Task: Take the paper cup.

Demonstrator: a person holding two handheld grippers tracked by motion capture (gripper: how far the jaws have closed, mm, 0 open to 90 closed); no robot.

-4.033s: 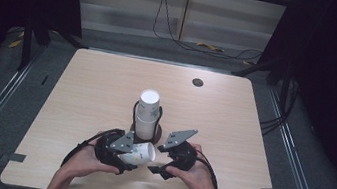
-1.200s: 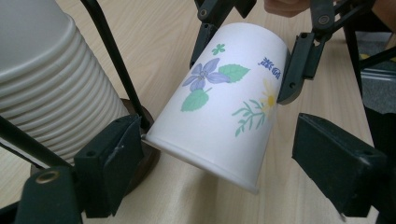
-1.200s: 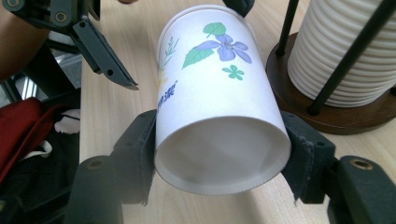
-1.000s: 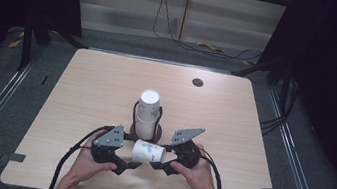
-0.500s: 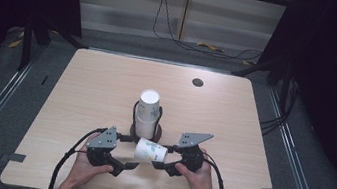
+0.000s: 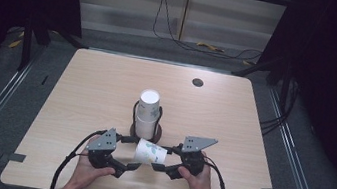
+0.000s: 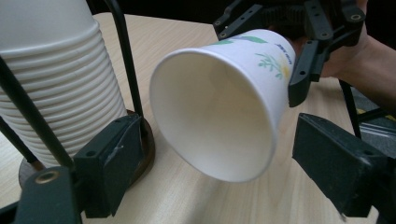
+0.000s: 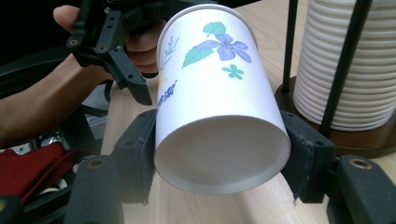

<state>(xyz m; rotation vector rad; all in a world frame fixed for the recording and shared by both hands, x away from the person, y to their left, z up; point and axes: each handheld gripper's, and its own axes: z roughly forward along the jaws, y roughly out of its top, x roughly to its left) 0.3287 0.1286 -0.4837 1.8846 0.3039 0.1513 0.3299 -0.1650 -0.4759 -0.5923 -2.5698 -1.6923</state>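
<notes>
A white paper cup (image 6: 150, 152) printed with flowers lies on its side in the air above the table's near edge. My right gripper (image 6: 163, 157) is shut on its base, and in the right gripper view (image 8: 219, 158) both pads press the cup (image 8: 210, 93) from either side. My left gripper (image 6: 128, 155) stands open at the cup's mouth. In the left gripper view (image 7: 219, 154) its jaws are wide of the rim (image 7: 215, 107) and touch nothing. Just behind stands a stack of cups (image 6: 147, 114) in a black wire holder on a round wooden base.
The wooden table (image 6: 97, 84) has a small dark grommet (image 6: 197, 82) at the far right. The cup stack (image 7: 51, 84) is close beside the left jaw, and it rises at the right of the right gripper view (image 8: 345, 70). Cables trail from both grippers over the near edge.
The two grippers have drawn slightly apart. The left one has come off the cup's mouth, and the cup has stayed with the right gripper, shifting a little to the right.
</notes>
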